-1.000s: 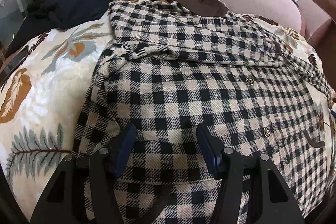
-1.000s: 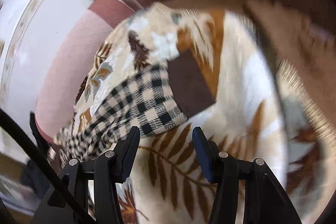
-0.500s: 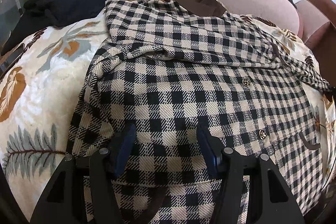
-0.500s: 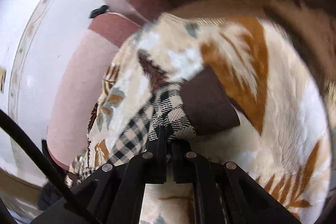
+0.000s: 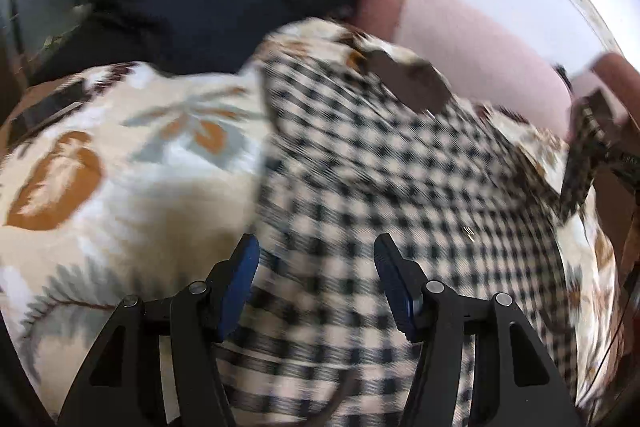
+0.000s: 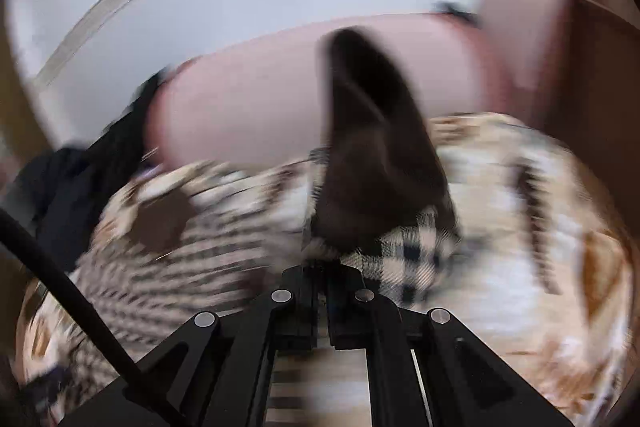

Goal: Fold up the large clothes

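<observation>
- Since the frame a second before, the right gripper (image 6: pixel 322 277) had closed on the brown-cuffed end of the sleeve (image 6: pixel 412 251) of the black-and-cream checked woollen shirt-jacket (image 5: pixel 400 195), which had lain flat on the leaf-print fleece blanket (image 5: pixel 132 187), and had carried it up off the blanket; the brown cuff (image 6: pixel 376 147) stood above the closed jaws, toward 12 o'clock in the right wrist view.
- The left gripper (image 5: pixel 316 283) had also shifted over the jacket body; both views were smeared with motion.
- In the left wrist view the lifted sleeve hung at about 3 o'clock, near the right edge, well apart from the left gripper, so the right hand was the only 1 near it.
- The jacket's long axis ran from the left gripper at 6 o'clock up toward the brown collar (image 5: pixel 408 83) at about 1 o'clock; the body lay spread on the blanket, directly ahead of and under the left jaws.
- The left jaws stood apart with nothing pinched, the checked cloth showing between them but, as far as the blur allowed, not touched.
- Judged from this, the coming move would be to carry the sleeve across the body toward 9 o'clock, and it depended on the sleeve staying clamped.
- A heap of dark navy clothes (image 5: pixel 208 3) lay beyond the blanket at 11 o'clock, against the pink upholstered sofa back (image 5: pixel 472 43).
</observation>
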`<state>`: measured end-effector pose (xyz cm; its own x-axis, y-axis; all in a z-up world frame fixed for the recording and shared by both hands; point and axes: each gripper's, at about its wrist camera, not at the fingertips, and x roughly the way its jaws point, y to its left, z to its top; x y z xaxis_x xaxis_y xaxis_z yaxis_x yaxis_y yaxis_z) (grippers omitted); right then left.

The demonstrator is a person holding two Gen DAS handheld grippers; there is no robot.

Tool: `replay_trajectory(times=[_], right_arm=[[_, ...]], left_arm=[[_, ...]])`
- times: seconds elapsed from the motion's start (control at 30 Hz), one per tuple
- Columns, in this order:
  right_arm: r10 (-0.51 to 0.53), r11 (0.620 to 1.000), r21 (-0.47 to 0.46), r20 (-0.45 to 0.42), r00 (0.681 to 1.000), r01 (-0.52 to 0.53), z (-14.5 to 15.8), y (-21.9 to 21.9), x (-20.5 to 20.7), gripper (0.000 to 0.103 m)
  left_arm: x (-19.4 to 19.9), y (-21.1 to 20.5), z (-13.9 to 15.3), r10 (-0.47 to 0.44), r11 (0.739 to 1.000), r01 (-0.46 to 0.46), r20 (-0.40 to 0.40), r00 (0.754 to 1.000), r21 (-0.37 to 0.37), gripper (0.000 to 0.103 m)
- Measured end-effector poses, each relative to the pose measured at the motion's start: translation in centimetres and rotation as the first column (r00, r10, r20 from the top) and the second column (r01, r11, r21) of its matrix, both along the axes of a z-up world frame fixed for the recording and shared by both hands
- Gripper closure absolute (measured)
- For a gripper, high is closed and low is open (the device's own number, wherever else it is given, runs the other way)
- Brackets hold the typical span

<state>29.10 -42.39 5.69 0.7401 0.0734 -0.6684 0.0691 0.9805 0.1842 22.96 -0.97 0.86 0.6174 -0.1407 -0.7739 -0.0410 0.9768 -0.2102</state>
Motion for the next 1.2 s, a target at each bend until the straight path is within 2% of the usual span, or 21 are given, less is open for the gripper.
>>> replay_trajectory(times=[0.07, 0.1, 0.17, 0.2, 0.33, 0.47, 0.57, 0.63, 0.7, 0.83, 0.9, 1.03, 1.1, 1.2], right_arm=[[0.1, 0.995, 0.005, -0.014, 0.995, -0.1, -1.1, 4.8, 0.8, 0.099], [0.172, 0.985, 0.025, -0.031, 0.985, -0.171, -2.1, 8.1, 1.5, 0.099], [0.25, 0.968, 0.038, -0.056, 0.967, -0.248, -3.8, 12.5, 2.3, 0.099], [0.295, 0.955, 0.039, -0.072, 0.953, -0.292, -4.8, 15.3, 2.8, 0.099], [0.418, 0.909, 0.066, -0.138, 0.898, -0.412, -8.5, 22.2, 3.0, 0.099], [0.515, 0.857, 0.145, -0.231, 0.826, -0.494, -11.9, 25.2, 1.6, 0.094], [0.557, 0.83, 0.208, -0.249, 0.792, -0.518, -13.1, 24.3, -0.7, 0.09], [0.568, 0.821, 0.246, -0.26, 0.781, -0.515, -13.3, 22.6, -3.1, 0.079], [0.543, 0.837, 0.24, -0.255, 0.8, -0.492, -12.7, 19.9, -5.8, 0.066], [0.473, 0.879, 0.197, -0.241, 0.848, -0.434, -11.4, 14.4, -10.4, 0.06], [0.437, 0.898, 0.173, -0.226, 0.871, -0.405, -10.7, 11.7, -12.2, 0.054], [0.374, 0.924, 0.154, -0.171, 0.912, -0.35, -10.1, 7.3, -14.0, 0.05], [0.342, 0.932, 0.176, -0.131, 0.931, -0.318, -10.3, 5.5, -14.4, 0.05], [0.312, 0.935, 0.217, -0.124, 0.942, -0.281, -11.1, 3.6, -14.3, 0.05]], left_arm=[[0.1, 2.0, 0.7, 0.064, 0.998, -0.065, 0.027, 0.998, 0.018, 0.045], [0.2, 3.0, 0.9, 0.094, 0.995, -0.094, 0.037, 0.995, 0.02, 0.045], [0.4, 5.0, 1.3, 0.148, 0.989, -0.148, 0.049, 0.988, 0.003, 0.045], [0.5, 6.0, 1.4, 0.17, 0.985, -0.17, 0.052, 0.984, -0.01, 0.045], [0.7, 8.5, 1.4, 0.232, 0.971, -0.229, 0.049, 0.971, -0.061, 0.045], [0.7, 8.9, 1.6, 0.232, 0.971, -0.228, 0.048, 0.972, -0.077, 0.045], [0.5, 8.6, 1.8, 0.21, 0.973, -0.204, 0.049, 0.977, -0.107, 0.045], [0.5, 7.7, 2.0, 0.183, 0.977, -0.176, 0.055, 0.982, -0.119, 0.043], [0.6, 6.3, 1.8, 0.134, 0.983, -0.125, 0.059, 0.989, -0.138, 0.042], [0.7, 3.1, 1.1, 0.024, 0.986, -0.017, 0.043, 0.999, -0.164, 0.041], [1.1, 1.1, 0.8, -0.029, 0.989, 0.035, 0.039, 0.999, -0.145, 0.041], [3.8, -2.1, -0.2, -0.055, 0.993, 0.054, 0.0, 0.999, -0.108, 0.041], [6.7, -3.5, -1.4, -0.059, 0.996, 0.056, -0.041, 0.997, -0.063, 0.041], [10.3, -4.2, -3.5, -0.031, 0.998, 0.025, -0.113, 0.993, -0.059, 0.041]])
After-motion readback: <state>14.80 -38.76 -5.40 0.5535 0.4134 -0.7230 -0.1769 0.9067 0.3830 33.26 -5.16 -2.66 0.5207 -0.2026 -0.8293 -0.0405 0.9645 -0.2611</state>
